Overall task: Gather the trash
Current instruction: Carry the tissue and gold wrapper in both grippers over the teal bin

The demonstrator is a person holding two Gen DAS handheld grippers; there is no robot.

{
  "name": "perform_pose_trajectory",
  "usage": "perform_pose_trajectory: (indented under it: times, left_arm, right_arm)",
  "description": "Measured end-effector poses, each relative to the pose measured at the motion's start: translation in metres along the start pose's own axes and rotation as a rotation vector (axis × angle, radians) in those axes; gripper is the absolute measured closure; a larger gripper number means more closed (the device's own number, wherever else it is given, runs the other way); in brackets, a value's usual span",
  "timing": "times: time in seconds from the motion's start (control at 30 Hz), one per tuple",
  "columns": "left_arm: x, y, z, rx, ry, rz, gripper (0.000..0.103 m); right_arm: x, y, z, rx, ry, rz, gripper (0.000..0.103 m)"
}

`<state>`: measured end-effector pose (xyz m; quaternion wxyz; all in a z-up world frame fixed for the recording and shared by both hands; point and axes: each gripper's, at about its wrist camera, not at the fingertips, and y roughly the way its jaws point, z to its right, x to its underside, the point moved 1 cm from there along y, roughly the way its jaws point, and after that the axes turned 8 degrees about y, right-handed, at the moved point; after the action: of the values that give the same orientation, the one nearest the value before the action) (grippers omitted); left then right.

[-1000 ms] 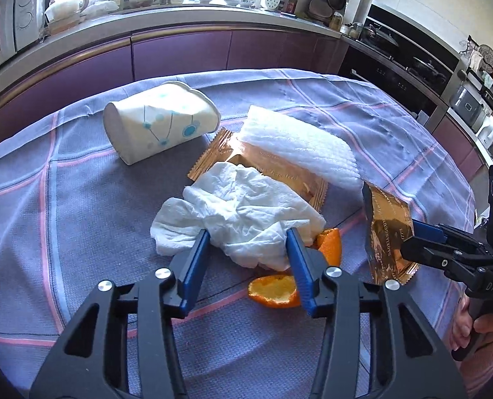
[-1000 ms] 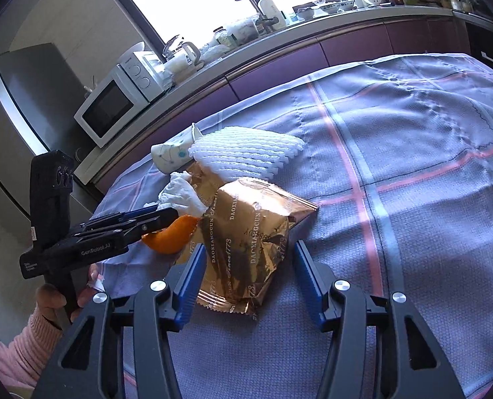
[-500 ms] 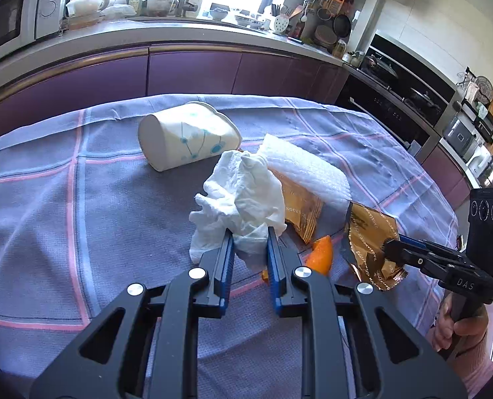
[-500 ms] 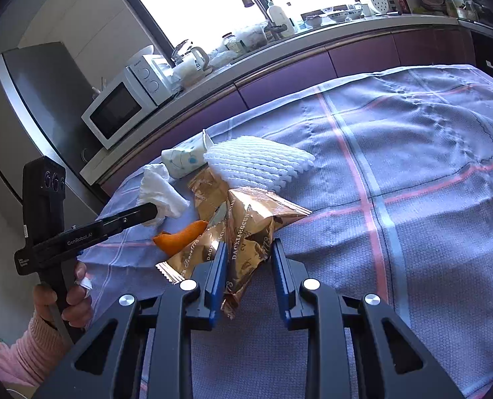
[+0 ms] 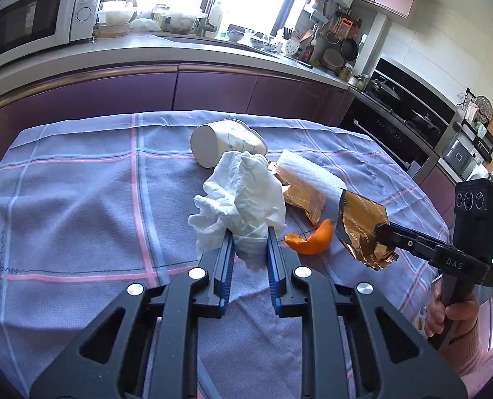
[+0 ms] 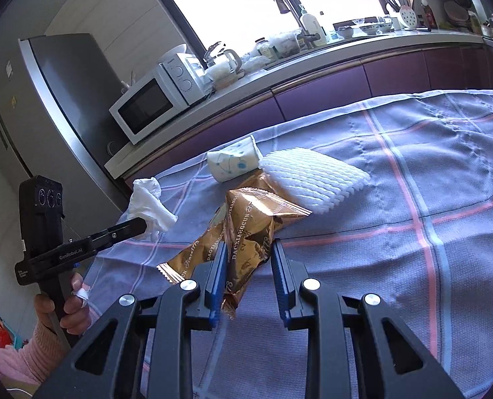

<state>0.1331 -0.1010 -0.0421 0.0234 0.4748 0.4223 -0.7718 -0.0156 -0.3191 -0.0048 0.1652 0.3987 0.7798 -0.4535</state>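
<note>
The left gripper has its blue fingers pinching the bottom of a crumpled white tissue, which stands bunched up above them, clear of the checked cloth on the surface. From the other side the same tissue sticks out past the tip of that gripper, raised near the surface's edge. The right gripper holds a gold snack wrapper between its fingers, the foil crumpled and squeezed where they close on it, its lower end hanging down between them; in the left camera this wrapper hangs from the right gripper above the cloth. A second gold wrapper lies flat on the cloth, partly under a white foam net sleeve and just behind the tissue. A paper cup with a blue pattern lies on its side beyond them, its base turned toward the left camera. A curl of orange peel rests on the cloth between the two grippers, near the flat wrapper's corner. Beyond the surface runs a kitchen counter with a white microwave on it and purple cabinets below.
</note>
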Motion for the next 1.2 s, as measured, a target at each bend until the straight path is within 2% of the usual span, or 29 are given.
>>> perform_pose_trajectory:
  times: [0.6, 1.2]
  left_arm:
    - [0.053, -0.094, -0.033, -0.123, -0.046, 0.069, 0.084]
    - [0.086, -0.139, -0.055, -0.218, -0.106, 0.095, 0.084]
  right_arm:
    - [0.02, 0.043, -0.082, -0.142, -0.115, -0.093, 0.078]
    - [0.037, 0.072, -0.143, -0.24, -0.204, -0.176, 0.078]
